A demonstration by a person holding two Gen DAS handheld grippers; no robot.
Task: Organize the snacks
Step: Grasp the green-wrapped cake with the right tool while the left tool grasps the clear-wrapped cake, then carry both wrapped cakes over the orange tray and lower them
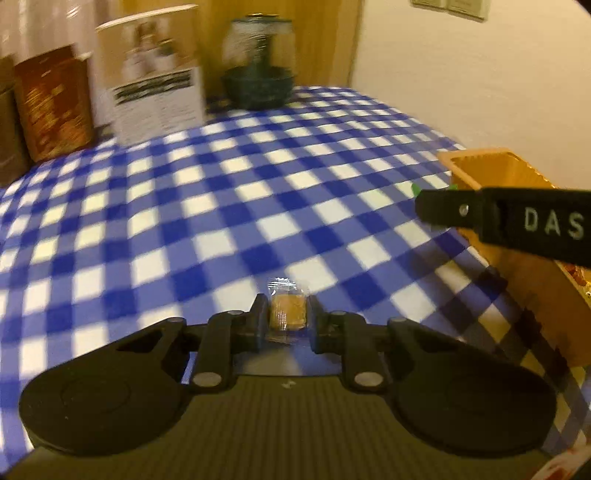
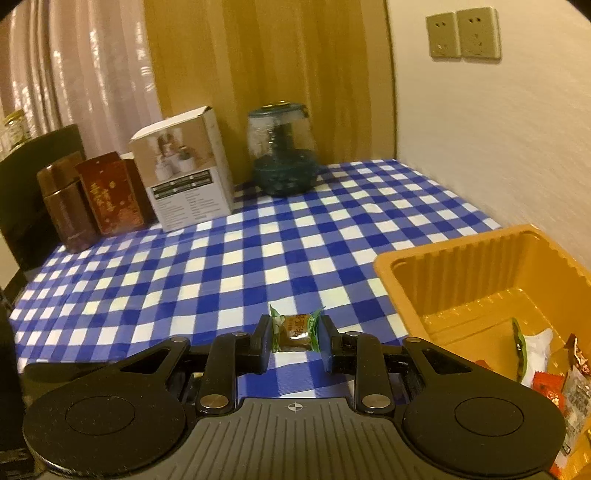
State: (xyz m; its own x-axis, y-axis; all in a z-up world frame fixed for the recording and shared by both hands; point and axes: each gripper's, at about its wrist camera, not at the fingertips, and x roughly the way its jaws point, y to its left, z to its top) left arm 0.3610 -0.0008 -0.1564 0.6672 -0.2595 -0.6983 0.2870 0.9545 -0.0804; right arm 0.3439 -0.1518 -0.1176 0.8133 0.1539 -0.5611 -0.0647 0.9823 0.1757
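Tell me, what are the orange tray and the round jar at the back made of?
The orange tray looks like thin molded plastic: its walls are ribbed and slightly shiny. The round jar seems to be clear glass on a dark teal base, since you can see through it, though it could be plastic.

A lived-in room at home

Blue-and-white checked cloth point(image 2: 258, 258) over the desk; curtain point(image 2: 74, 74) and wood panelling point(image 2: 258, 55) behind; wall sockets point(image 2: 463, 33); tea tins point(image 2: 110, 195), a product box point(image 2: 184, 173), a glass jar point(image 2: 282, 147).
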